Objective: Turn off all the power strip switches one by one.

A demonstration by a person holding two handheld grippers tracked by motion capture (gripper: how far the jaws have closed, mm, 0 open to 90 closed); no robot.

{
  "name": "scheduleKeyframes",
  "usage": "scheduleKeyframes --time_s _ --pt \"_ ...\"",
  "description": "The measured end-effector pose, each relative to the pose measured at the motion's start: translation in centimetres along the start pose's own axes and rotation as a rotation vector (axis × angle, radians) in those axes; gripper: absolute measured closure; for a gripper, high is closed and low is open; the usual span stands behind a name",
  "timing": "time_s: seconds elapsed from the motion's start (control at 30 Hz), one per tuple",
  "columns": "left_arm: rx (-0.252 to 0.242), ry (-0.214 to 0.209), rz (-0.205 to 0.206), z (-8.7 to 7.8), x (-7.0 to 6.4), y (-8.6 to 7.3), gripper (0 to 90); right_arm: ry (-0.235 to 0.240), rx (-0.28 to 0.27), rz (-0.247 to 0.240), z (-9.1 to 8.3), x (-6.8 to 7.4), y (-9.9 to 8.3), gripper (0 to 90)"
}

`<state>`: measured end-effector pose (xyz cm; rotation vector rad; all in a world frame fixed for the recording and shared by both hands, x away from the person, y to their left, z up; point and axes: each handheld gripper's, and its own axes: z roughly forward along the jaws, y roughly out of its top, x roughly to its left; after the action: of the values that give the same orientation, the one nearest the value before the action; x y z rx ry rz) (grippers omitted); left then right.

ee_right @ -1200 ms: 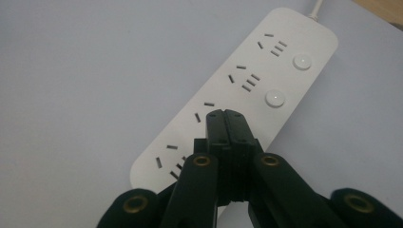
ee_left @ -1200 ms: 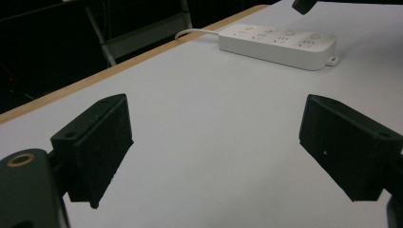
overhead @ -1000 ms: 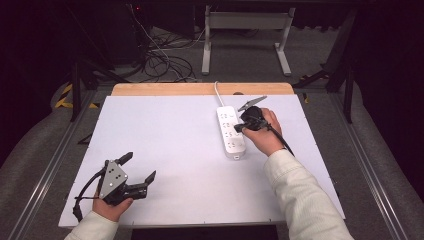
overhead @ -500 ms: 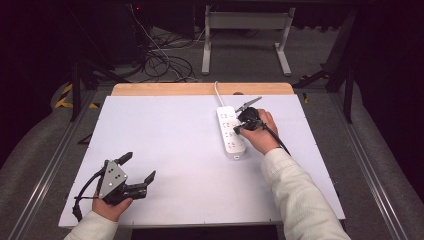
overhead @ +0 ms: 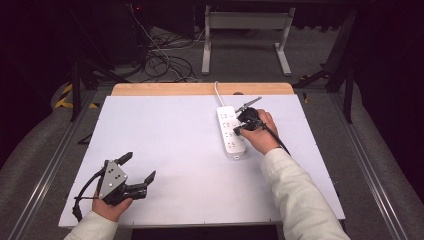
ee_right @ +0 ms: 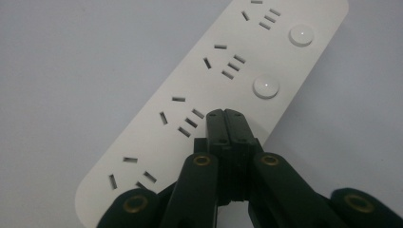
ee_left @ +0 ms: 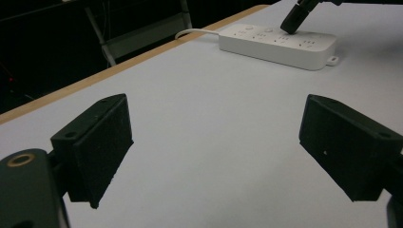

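Lengthwise, power strip (overhead: 230, 131) pointing away

The white table (overhead: 190, 135) is evenly and brightly lit from above against a dark, murky room, shadows soft, with the near black jaws slightly blurred.

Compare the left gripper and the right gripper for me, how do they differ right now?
The left gripper has its jaws spread wide with nothing between them; the right gripper has its jaws pressed together. The left gripper is at the near left of the white table, far from the power strip; the right gripper's tip is on the strip beside its round buttons. Both are black and hand-held.
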<state>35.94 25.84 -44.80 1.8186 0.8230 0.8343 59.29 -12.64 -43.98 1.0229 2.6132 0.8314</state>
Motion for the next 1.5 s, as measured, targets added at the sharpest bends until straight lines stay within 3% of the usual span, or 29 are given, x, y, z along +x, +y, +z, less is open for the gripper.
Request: scheduleKeyframes --time_s 0.13,0.33,0.4,0.53,0.7,0.77,0.8,1.07,1.5 --pt "0.002 -0.004 -0.004 0.0 -0.06 -0.01 11.3 0.013 -0.004 0.017 0.01 -0.23 -0.07 90.0" --pt "0.002 -0.003 0.001 -0.01 -0.12 0.01 11.3 -0.019 0.017 -0.013 0.02 0.34 0.18 90.0" --pt "0.003 -0.003 0.001 -0.01 -0.14 0.0 11.3 0.002 0.015 0.004 0.06 0.29 0.18 90.0" --pt "0.004 -0.003 0.0 0.01 -0.12 -0.01 11.3 -0.011 0.021 -0.007 0.09 0.45 0.26 90.0" --pt "0.003 -0.003 -0.002 -0.02 -0.08 -0.03 11.3 -0.001 0.018 0.018 0.09 0.27 0.24 90.0" --pt "0.004 -0.003 0.0 0.01 -0.05 -0.04 11.3 -0.026 0.018 0.015 0.05 0.27 0.26 90.0" --pt "0.003 -0.003 -0.001 0.01 -0.05 -0.04 11.3 -0.072 0.027 -0.001 0.0 0.22 0.25 90.0" --pt "0.005 -0.003 -0.001 0.11 -0.03 -0.03 11.3 -0.002 0.02 0.003 -0.11 0.16 0.01 90.0" --pt "0.002 -0.002 0.002 -0.02 -0.12 -0.01 11.3 -0.013 0.017 0.033 0.09 0.17 -0.03 90.0"
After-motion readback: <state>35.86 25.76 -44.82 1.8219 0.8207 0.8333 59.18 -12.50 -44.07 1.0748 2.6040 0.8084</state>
